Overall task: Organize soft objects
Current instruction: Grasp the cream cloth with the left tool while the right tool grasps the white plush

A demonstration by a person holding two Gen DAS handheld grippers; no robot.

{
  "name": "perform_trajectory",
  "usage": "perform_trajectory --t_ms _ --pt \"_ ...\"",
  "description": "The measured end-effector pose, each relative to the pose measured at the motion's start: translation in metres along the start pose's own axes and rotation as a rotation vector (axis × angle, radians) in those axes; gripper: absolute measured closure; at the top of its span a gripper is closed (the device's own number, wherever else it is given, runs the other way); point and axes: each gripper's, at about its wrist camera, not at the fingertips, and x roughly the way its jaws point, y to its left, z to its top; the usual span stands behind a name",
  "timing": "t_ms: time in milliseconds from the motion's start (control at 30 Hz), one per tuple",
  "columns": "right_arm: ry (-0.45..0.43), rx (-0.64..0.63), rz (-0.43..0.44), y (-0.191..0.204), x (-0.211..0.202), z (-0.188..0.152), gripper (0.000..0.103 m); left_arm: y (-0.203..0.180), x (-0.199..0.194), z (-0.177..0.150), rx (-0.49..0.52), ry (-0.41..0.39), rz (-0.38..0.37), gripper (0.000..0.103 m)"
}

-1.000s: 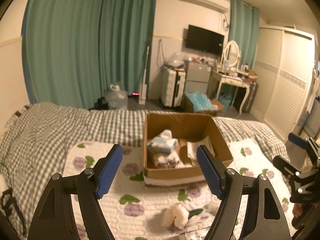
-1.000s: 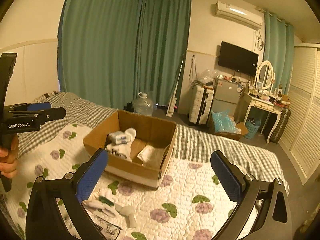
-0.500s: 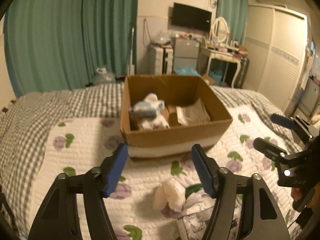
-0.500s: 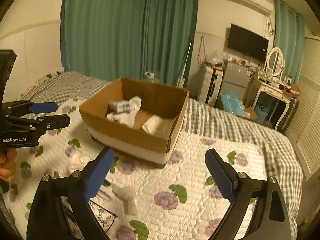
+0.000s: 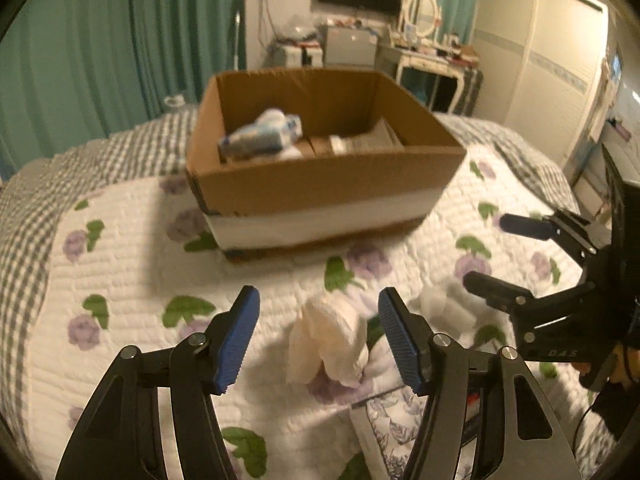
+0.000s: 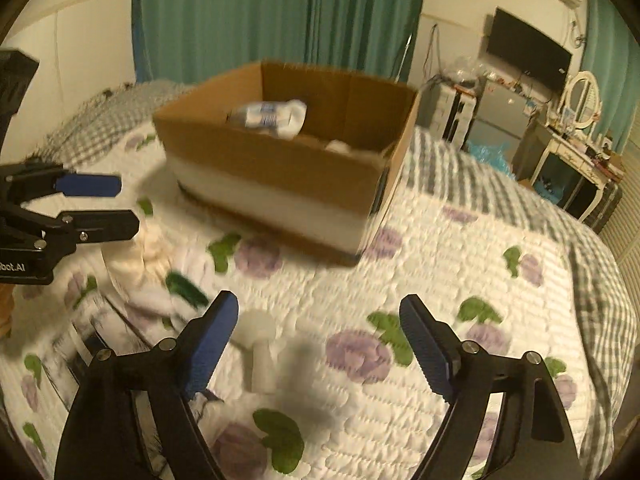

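A crumpled cream cloth (image 5: 328,344) lies on the floral quilt (image 5: 120,264) just ahead of the left gripper (image 5: 318,334), between its parted, empty jaws. A small white roll (image 6: 262,354) lies beside the left finger of the right gripper (image 6: 320,340), whose jaws are closing with nothing between them. One cardboard box (image 5: 320,188) stands mid-bed, holding a blue-and-white pack (image 5: 260,136) among other pale bundles. The left gripper's body reads "bot.AI".

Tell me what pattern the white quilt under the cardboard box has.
Purple flowers with green leaves on the quilt; the right wrist view shows it best.
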Motion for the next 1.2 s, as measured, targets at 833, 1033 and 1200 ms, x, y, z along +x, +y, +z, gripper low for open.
perform_trajectory --t_ms 833,1033,1200 --pt "0.206 0.016 0.147 0.015 0.052 -0.018 0.073 0.005 0.030 -0.029 0.014 0.141 -0.051 0.096" --pt "0.198 0.011 0.125 0.025 0.043 -0.019 0.090 0.012 0.020 -0.029 -0.001 0.118 -0.040 0.096" --pt "0.169 0.020 0.080 0.025 0.025 -0.022 0.094 0.014 0.005 -0.025 0.003 0.081 -0.032 0.096"
